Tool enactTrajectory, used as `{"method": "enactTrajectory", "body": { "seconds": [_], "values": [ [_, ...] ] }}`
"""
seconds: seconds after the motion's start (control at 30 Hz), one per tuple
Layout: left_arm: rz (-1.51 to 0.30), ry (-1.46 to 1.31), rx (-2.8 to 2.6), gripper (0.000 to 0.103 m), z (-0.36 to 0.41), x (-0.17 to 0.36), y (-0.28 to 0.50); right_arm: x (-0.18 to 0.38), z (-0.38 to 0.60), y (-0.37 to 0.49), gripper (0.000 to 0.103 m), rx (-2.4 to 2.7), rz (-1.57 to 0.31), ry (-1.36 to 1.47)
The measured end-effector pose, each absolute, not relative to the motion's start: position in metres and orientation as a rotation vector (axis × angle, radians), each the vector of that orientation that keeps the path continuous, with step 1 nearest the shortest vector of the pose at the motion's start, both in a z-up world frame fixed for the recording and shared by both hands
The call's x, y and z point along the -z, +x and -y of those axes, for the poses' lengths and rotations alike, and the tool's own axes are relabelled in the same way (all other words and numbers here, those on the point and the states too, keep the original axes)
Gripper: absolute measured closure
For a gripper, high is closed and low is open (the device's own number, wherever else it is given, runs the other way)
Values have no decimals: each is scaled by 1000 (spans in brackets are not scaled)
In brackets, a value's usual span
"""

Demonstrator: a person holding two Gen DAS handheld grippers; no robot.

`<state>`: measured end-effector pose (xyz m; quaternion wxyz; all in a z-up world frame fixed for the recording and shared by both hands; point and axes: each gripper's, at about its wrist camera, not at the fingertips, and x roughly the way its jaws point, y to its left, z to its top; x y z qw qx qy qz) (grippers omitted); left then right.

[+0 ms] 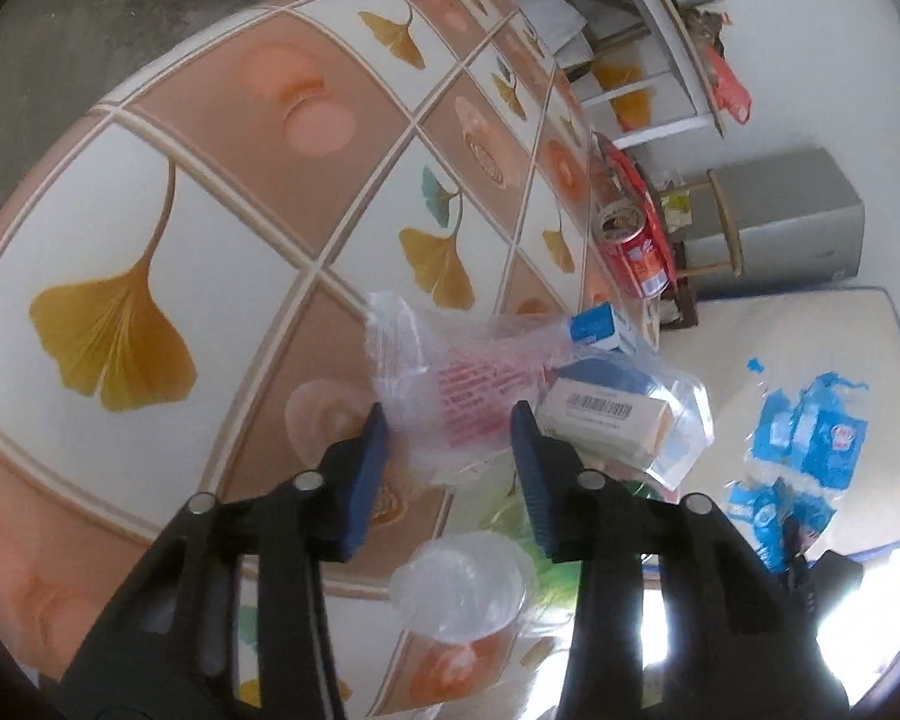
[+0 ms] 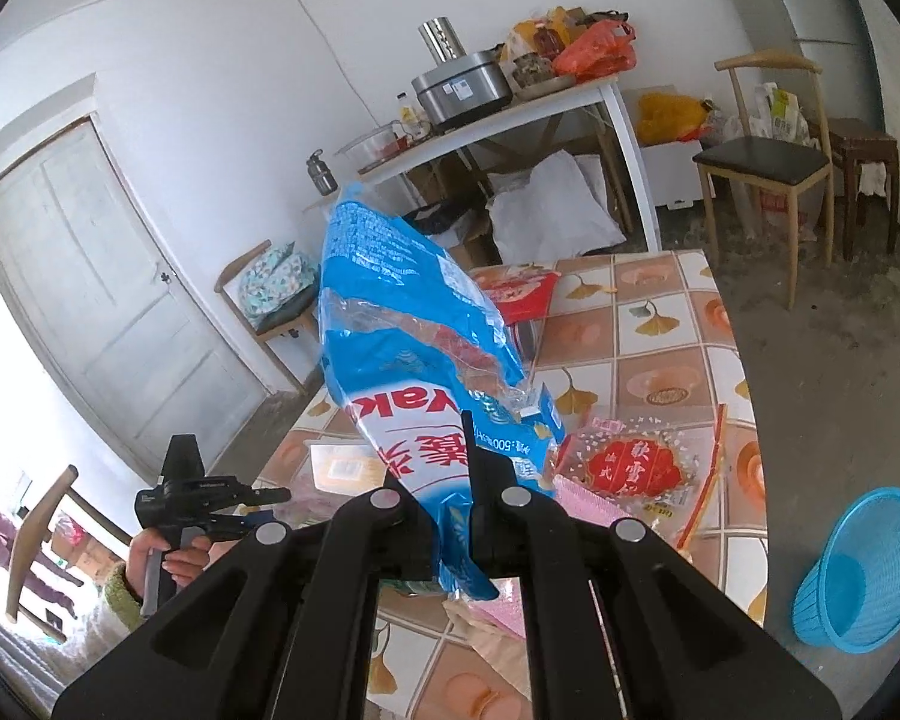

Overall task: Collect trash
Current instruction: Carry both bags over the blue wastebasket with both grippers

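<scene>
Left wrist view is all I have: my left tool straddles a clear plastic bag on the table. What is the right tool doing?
Observer: The right tool is shut on a blue food bag, held up above the table.
Operator: Is there a bin anywhere?
Observer: Yes, a blue mesh basket sits on the floor beside the table.
Operator: Any more trash on that side?
Observer: A clear wrapper with a red label lies on the table, just right of the held bag in the right wrist view.
</scene>
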<state>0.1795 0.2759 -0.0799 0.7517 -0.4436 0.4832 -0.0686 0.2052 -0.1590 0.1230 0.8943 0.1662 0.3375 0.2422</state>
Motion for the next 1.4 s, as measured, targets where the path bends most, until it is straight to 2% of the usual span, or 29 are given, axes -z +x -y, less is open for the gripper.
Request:
{"method": "enactTrajectory", "body": {
  "seconds": [0.07,0.17,0.33,0.57,0.93,1.13,1.4],
  "values": [
    [-1033,-968,146,76,-277,78,179,-120,159,208,98,-500,-709,348],
    [-1005,-960,145,83,-279,72,179,-119,158,209,98,-498,-715,352],
    [-912,-873,92,90,-279,48,173,-119,158,209,98,-496,-715,350],
    [-718,-678,9,91,-269,-10,149,-124,156,203,98,-489,-699,337],
    [-396,-436,26,92,-191,-115,90,-151,185,162,98,-457,-607,349],
    [-374,-398,170,92,-127,-143,88,-160,235,121,98,-376,-541,400],
    [-458,-356,480,92,3,-154,127,-140,337,60,98,-136,-517,524]
  ]
}}
